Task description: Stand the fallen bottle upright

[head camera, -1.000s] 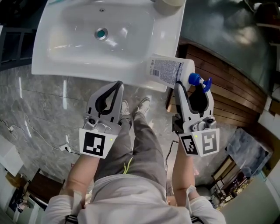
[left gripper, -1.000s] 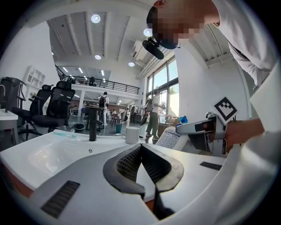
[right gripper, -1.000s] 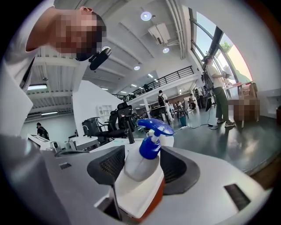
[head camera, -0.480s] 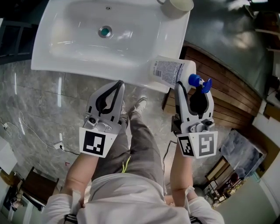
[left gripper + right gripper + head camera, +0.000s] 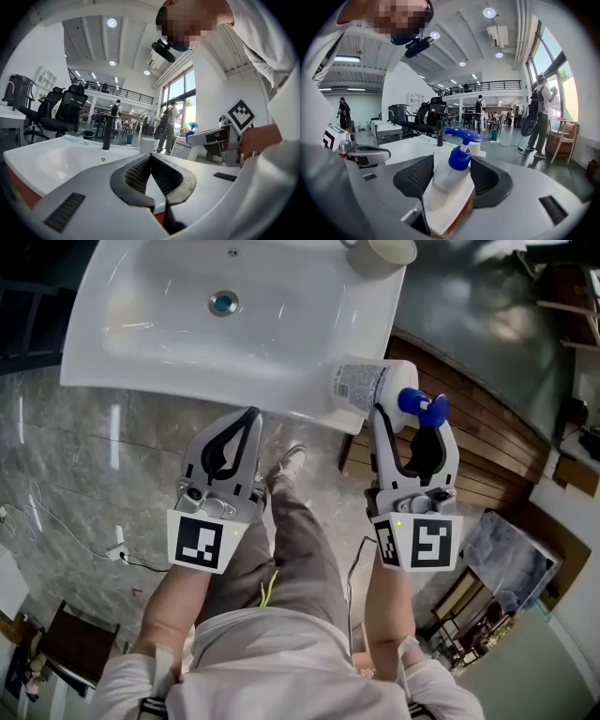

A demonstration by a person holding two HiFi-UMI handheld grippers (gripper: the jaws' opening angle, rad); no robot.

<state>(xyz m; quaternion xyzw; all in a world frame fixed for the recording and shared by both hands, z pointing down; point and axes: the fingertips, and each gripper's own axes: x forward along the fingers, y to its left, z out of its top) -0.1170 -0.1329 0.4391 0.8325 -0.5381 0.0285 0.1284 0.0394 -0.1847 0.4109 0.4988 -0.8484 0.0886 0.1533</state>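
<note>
A white bottle (image 5: 366,387) with a blue pump head (image 5: 422,407) rests on the front right corner of the white sink (image 5: 169,352), tilted with its neck raised toward me. My right gripper (image 5: 410,425) is shut on the bottle's shoulder just below the pump. In the right gripper view the bottle (image 5: 450,183) fills the gap between the pads, with the pump (image 5: 461,138) sticking out past them. My left gripper (image 5: 249,418) hovers at the sink's front edge, shut with nothing in it; its tips (image 5: 151,157) meet in the left gripper view.
A pale cup (image 5: 384,251) stands at the sink's back right corner and a drain (image 5: 223,303) sits in the basin. A black faucet (image 5: 107,133) rises behind the basin. Wooden decking (image 5: 487,427) lies to the right, marble floor (image 5: 84,484) to the left, and my own legs below.
The bottle has tipped up from lying flat: its label looks shorter and the pump sits higher. The right gripper shifted slightly left with it. The left gripper has hardly moved.
</note>
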